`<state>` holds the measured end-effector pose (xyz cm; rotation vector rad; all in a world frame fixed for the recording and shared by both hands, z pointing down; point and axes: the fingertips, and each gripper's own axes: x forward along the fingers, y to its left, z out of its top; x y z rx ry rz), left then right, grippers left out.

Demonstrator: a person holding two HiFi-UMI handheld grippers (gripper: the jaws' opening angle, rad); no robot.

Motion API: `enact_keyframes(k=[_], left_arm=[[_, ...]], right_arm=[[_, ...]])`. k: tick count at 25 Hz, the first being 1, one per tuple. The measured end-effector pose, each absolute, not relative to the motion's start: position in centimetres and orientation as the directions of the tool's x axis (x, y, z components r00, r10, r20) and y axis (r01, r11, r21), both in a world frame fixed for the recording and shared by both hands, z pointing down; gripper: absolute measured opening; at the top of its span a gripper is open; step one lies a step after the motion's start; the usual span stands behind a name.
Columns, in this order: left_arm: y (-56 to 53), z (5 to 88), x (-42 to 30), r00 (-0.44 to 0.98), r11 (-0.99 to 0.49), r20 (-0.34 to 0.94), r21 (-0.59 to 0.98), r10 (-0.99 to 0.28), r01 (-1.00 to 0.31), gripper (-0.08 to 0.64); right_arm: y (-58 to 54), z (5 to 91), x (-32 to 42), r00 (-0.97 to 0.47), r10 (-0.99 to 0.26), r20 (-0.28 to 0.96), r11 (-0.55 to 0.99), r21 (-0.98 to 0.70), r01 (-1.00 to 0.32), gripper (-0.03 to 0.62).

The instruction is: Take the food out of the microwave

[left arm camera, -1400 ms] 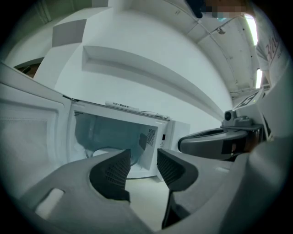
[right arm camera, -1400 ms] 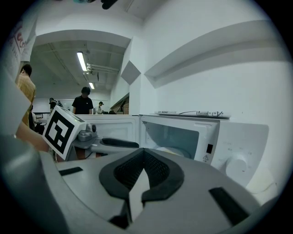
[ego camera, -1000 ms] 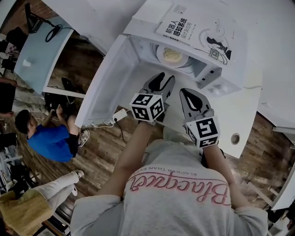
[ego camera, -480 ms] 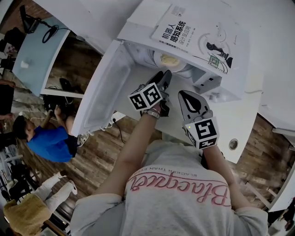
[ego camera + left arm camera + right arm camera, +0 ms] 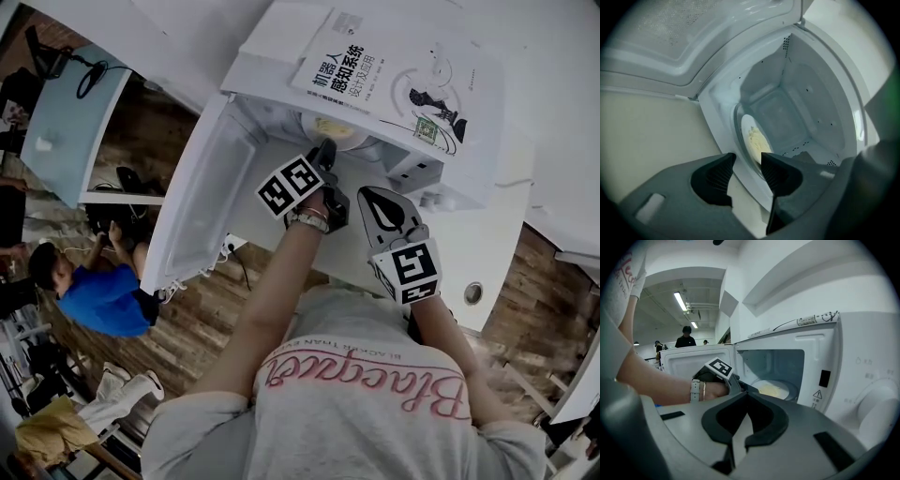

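**A:** Nearest the person, what is the right gripper [image 5: 743, 396] doing?

**B:** It is hovering outside the microwave [image 5: 848, 376], at about 4 o'clock from the left gripper [image 5: 747, 156]. Its jaws are pressing together on nothing. I think it is waiting there so it doesn't crowd the opening.

**A:** And the left one?

**B:** It is pointing into the mouth of the cavity. Its jaws are standing a little apart with nothing pinched, probably lining up on the rim of the plate [image 5: 746, 124].

**A:** Where is the food [image 5: 754, 140]?

**B:** It is lying pale on that plate inside the cavity, at 12 o'clock from the left gripper and not yet lifted. The door [image 5: 202, 197] is hanging open at 9 o'clock, which leaves room. A book [image 5: 394, 66] is lying on top.
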<state>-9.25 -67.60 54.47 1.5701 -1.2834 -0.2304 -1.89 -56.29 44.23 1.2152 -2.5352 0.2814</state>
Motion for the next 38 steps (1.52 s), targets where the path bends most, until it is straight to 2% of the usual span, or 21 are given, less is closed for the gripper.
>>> enact_keyframes(k=[8, 13, 16, 18, 23, 27, 38], left_arm=[[-66.0, 54.3, -9.1, 0.456, 0.141, 0.479, 0.79, -0.75, -0.597, 0.182], [-66.0, 53.7, -8.8, 0.485, 0.092, 0.439, 0.805, -0.757, -0.586, 0.099], [-66.4, 53.6, -8.4, 0.503, 0.079, 0.417, 0.823, -0.757, -0.562, 0.087], [-66.6, 53.5, -8.2, 0.514, 0.079, 0.387, 0.849, -0.765, -0.522, 0.065], [-66.7, 53.0, -8.1, 0.528, 0.086, 0.248, 0.946, -0.812, -0.312, 0.014], [-66.6, 52.4, -7.9, 0.536, 0.056, 0.178, 0.97, -0.825, -0.236, 0.009], [-64.5, 51.3, -7.8, 0.542, 0.01, 0.117, 0.98, -0.832, -0.197, 0.01]], right_arm=[[-56.1, 44.2, -2.1, -0.591, -0.719, 0.365, 0.624, -0.036, -0.781, 0.009], [-56.0, 44.1, -1.8, -0.581, -0.729, 0.362, 0.613, -0.03, -0.789, 0.009], [-55.9, 44.1, -1.7, -0.576, -0.733, 0.36, 0.609, -0.029, -0.793, 0.009], [-55.8, 44.0, -1.7, -0.575, -0.735, 0.36, 0.608, -0.028, -0.794, 0.009], [-55.6, 43.8, -1.7, -0.573, -0.739, 0.355, 0.606, -0.023, -0.796, 0.009], [-55.5, 43.6, -1.7, -0.57, -0.742, 0.352, 0.604, -0.015, -0.797, 0.009], [-54.0, 43.0, -2.0, -0.568, -0.749, 0.341, 0.604, 0.0, -0.797, 0.009]])
